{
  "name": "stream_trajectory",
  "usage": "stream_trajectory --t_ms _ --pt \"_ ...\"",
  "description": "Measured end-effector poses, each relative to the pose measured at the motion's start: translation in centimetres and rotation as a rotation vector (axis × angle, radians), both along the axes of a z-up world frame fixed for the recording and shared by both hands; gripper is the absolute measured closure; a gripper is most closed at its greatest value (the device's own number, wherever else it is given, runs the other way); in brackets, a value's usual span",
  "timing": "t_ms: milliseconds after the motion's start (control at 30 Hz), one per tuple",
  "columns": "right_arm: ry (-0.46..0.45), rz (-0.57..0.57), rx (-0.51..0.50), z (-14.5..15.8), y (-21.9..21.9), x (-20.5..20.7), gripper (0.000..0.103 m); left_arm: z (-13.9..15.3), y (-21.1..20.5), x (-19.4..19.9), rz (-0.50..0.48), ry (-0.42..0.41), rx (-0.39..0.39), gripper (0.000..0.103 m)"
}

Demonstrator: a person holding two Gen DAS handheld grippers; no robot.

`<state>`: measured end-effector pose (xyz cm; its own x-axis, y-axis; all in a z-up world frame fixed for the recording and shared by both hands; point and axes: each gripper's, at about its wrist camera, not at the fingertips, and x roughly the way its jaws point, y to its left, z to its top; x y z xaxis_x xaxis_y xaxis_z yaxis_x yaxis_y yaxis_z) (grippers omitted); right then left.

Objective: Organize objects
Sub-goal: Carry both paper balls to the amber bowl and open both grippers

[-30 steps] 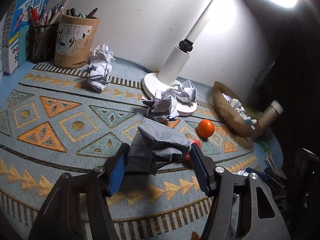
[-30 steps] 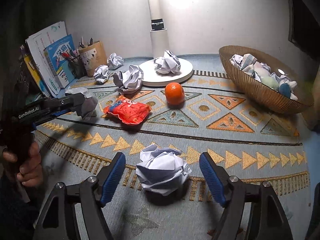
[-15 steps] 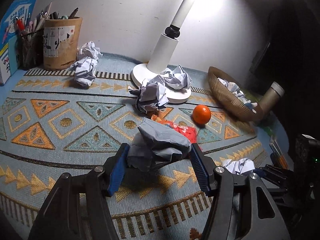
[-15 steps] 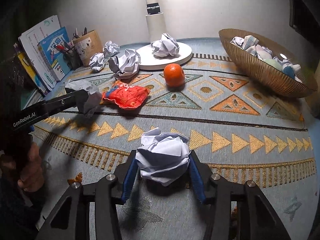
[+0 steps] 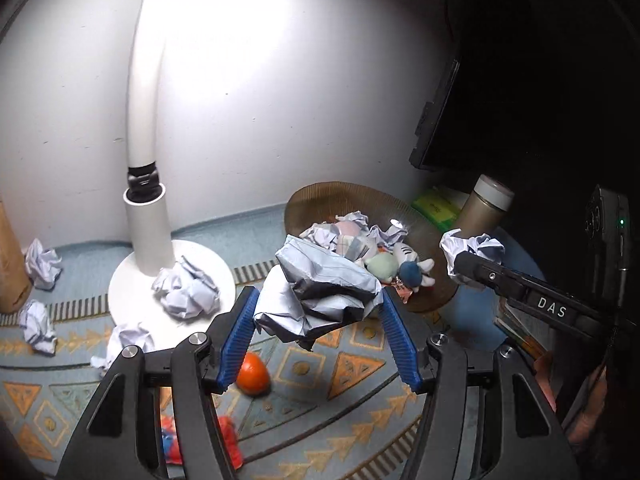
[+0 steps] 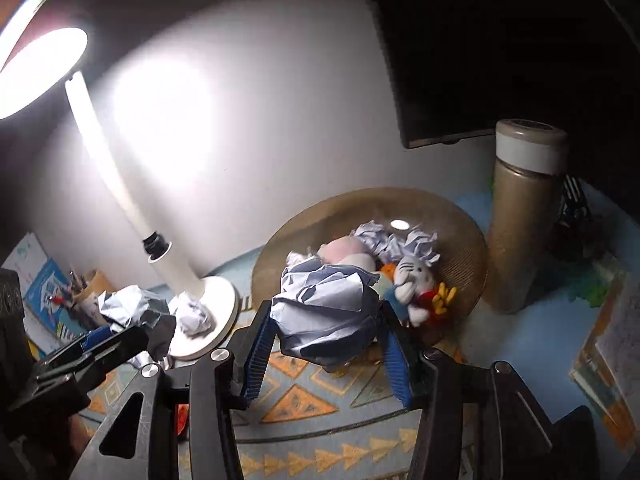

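My left gripper (image 5: pixel 318 310) is shut on a grey-white crumpled paper ball (image 5: pixel 324 280) and holds it in the air, in front of the woven basket (image 5: pixel 348 196). In the right wrist view, my right gripper (image 6: pixel 325 314) is shut on another crumpled paper ball (image 6: pixel 324 312), raised just before the same basket (image 6: pixel 464 236). The basket holds paper balls and small plush toys (image 6: pixel 416 280). Each gripper shows in the other's view: the right one's paper ball (image 5: pixel 472 248) at the right, the left one's paper ball (image 6: pixel 132 306) at the left.
A white lamp base (image 5: pixel 208 276) carries a paper ball (image 5: pixel 186 296). Below me on the patterned mat lie an orange (image 5: pixel 252 374), a red packet (image 5: pixel 230 440) and loose paper balls (image 5: pixel 36 324). A tan thermos (image 6: pixel 520 220) stands right of the basket, under a dark screen (image 5: pixel 440 112).
The right gripper shut on the white paper ball on the mat and lifted it. Both grippers rose and swung right toward the basket, rolling as they went; the left kept its paper ball.
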<state>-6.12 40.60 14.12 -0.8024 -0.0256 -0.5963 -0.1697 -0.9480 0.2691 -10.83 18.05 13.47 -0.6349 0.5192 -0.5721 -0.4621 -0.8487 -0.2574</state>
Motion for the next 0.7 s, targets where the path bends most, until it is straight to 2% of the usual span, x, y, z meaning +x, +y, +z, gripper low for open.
stream_trajectory --t_ms 100,233,267,300,333,367,400,433,567,700 --pt "-0.037 -0.016 -0.061 -0.2 1.8 -2.8 0.054 -0.4 3.2 -2.5 -0.028 -0.011 -0.008 0.044" --pt "-0.045 -0.012 -0.056 -0.2 2.3 -5.5 0.054 -1.2 6.2 -4.7 -0.027 0.030 -0.015 0.044" --pt "-0.046 0.001 -0.058 -0.3 2.5 -6.3 0.050 -1.3 6.7 -5.1 -0.024 0.038 -0.011 0.044" --pt "-0.052 0.006 -0.059 -0.4 2.7 -7.0 0.039 -1.5 7.3 -5.5 -0.024 0.037 -0.010 0.041" --pt "-0.047 -0.005 -0.067 -0.4 3.0 -7.4 0.034 -1.7 7.8 -5.9 -0.019 0.043 -0.019 0.036" --pt "-0.036 -0.009 -0.079 -0.5 3.3 -7.5 0.033 -1.9 8.2 -6.1 -0.014 0.058 -0.028 0.032" --pt "-0.032 0.002 -0.088 -0.6 3.5 -7.6 0.033 -2.1 8.6 -6.3 -0.005 0.074 -0.045 0.021" --pt "-0.035 0.008 -0.094 -0.6 3.7 -7.5 0.033 -2.4 8.8 -6.5 0.002 0.078 -0.060 0.018" --pt "-0.037 0.008 -0.078 -0.4 3.5 -6.1 0.033 -2.8 8.0 -5.9 -0.007 0.050 -0.060 0.018" --pt "-0.032 0.057 -0.085 0.4 1.8 -3.5 0.033 -1.3 5.3 -3.0 -0.009 0.063 -0.040 0.018"
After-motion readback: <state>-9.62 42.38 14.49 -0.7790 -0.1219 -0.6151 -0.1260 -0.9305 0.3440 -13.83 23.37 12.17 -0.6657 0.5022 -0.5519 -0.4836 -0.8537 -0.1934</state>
